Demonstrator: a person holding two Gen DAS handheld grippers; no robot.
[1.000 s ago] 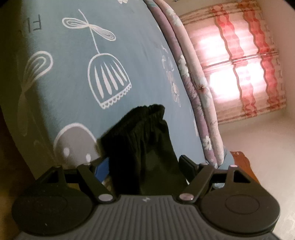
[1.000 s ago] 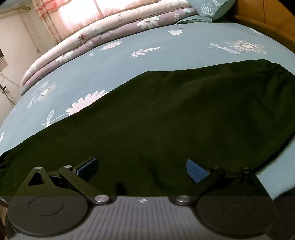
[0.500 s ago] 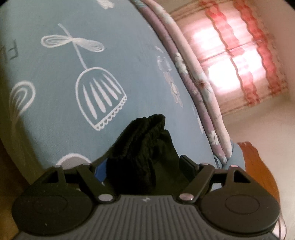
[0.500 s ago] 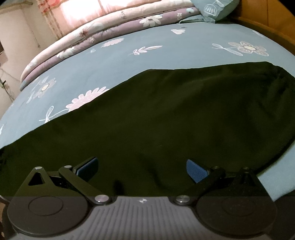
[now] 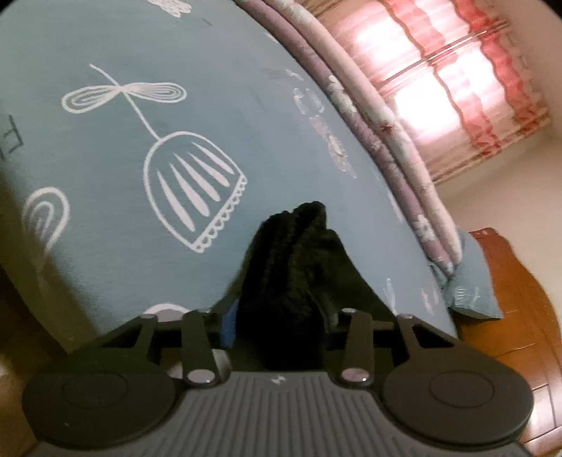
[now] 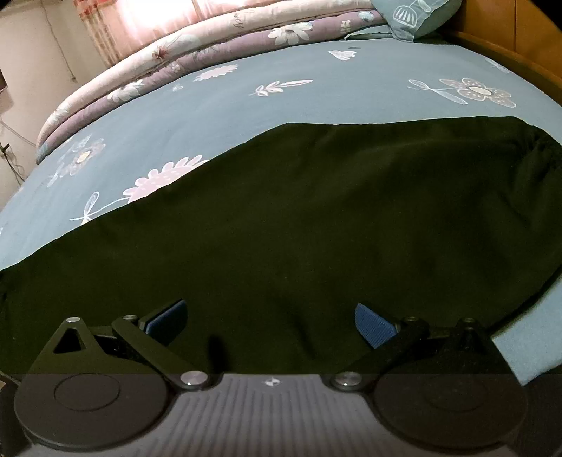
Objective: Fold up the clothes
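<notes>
Black fabric: dark garment (image 6: 298, 225) lies spread flat across blue-grey floral bedsheet (image 6: 217, 116), filling most of R wrist view; gathered elastic edge at far right. One bunched end of same dark cloth (image 5: 291, 281) sits up in L wrist view, ridged cuff/waistband uppermost.

L gripper (image 5: 281, 327): jaws have just been closing, now narrowed onto bunched cloth. Blue pad visible on left side, tight against fabric; right pad hidden behind cloth. Reads as gripping garment end. Tool pitched moderately downward, view rolled so bed surface slants across frame; sheet print (bell flower, dragonfly) behind cloth.

R gripper (image 6: 270, 323): jaws wide apart, both blue pads (image 6: 372, 325) clear to see, nothing pinched. Hovers low over garment, pitched steeply down at it; whether fingertips touch cloth – can't tell.

Bkgd: folded quilt (image 6: 182, 59), pink/purple floral, along far edge of bed; pillow (image 6: 411, 15) at top right; wooden bed frame (image 5: 505, 298); red-striped curtain (image 5: 453, 81) backlit by window.
</notes>
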